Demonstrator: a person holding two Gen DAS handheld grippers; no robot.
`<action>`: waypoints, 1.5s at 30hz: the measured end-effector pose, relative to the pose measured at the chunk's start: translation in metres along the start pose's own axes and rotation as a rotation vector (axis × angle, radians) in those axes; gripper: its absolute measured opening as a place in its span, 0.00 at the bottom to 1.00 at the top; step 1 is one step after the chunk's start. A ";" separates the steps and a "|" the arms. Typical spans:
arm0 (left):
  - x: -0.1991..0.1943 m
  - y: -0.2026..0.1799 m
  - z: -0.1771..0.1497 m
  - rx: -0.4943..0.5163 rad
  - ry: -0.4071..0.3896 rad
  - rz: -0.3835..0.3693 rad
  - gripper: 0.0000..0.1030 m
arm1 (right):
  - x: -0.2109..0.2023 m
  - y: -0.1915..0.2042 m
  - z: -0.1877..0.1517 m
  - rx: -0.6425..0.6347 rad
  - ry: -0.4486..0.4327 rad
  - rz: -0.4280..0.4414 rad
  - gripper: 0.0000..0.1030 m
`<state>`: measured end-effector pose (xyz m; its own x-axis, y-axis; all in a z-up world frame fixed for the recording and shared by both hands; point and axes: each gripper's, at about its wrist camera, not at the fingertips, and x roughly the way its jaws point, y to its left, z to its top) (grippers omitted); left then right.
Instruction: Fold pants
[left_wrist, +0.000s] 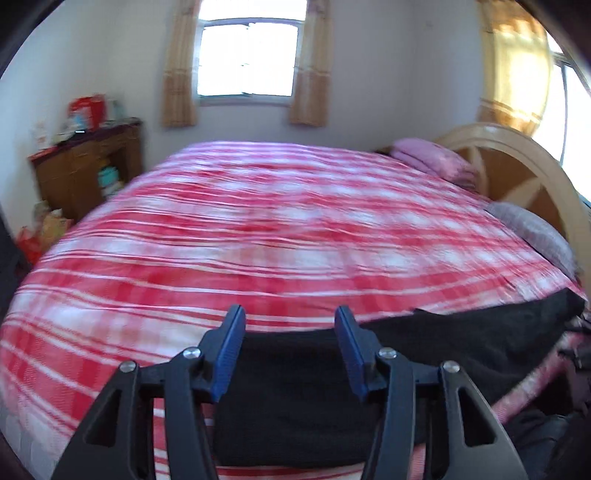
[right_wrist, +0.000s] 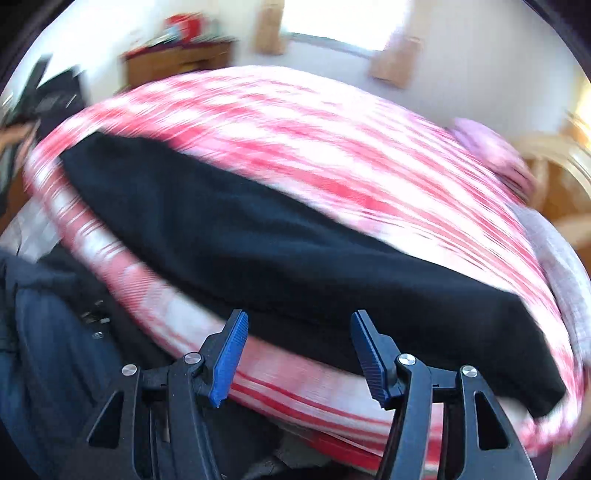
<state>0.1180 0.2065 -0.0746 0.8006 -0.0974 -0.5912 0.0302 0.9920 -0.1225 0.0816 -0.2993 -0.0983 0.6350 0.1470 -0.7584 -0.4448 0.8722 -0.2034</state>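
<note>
Black pants (left_wrist: 443, 343) lie flat along the near edge of a bed with a red and white checked cover (left_wrist: 277, 221). In the left wrist view my left gripper (left_wrist: 290, 314) is open and empty, just above the pants' left end. In the right wrist view the pants (right_wrist: 277, 240) stretch as a long dark band across the cover (right_wrist: 332, 147). My right gripper (right_wrist: 299, 317) is open and empty, hovering over the pants' near edge. Both views are blurred by motion.
A pink pillow (left_wrist: 436, 158) and a grey pillow (left_wrist: 532, 229) lie by the wooden headboard (left_wrist: 524, 177) at the right. A wooden cabinet (left_wrist: 88, 173) with clutter stands at the far left. Dark clothing (right_wrist: 55, 332) shows below the bed edge.
</note>
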 end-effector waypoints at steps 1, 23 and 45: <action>0.013 -0.018 0.000 0.025 0.029 -0.055 0.51 | -0.010 -0.020 -0.004 0.061 -0.008 -0.037 0.58; 0.120 -0.161 -0.040 0.192 0.326 -0.429 0.51 | -0.002 -0.307 -0.095 1.032 -0.002 0.067 0.47; 0.111 -0.156 -0.048 0.281 0.335 -0.448 0.53 | -0.028 -0.287 -0.055 0.838 -0.078 -0.083 0.84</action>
<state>0.1733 0.0369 -0.1592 0.4443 -0.4836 -0.7542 0.5126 0.8276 -0.2288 0.1567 -0.5795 -0.0529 0.7005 0.0724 -0.7099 0.2011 0.9345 0.2937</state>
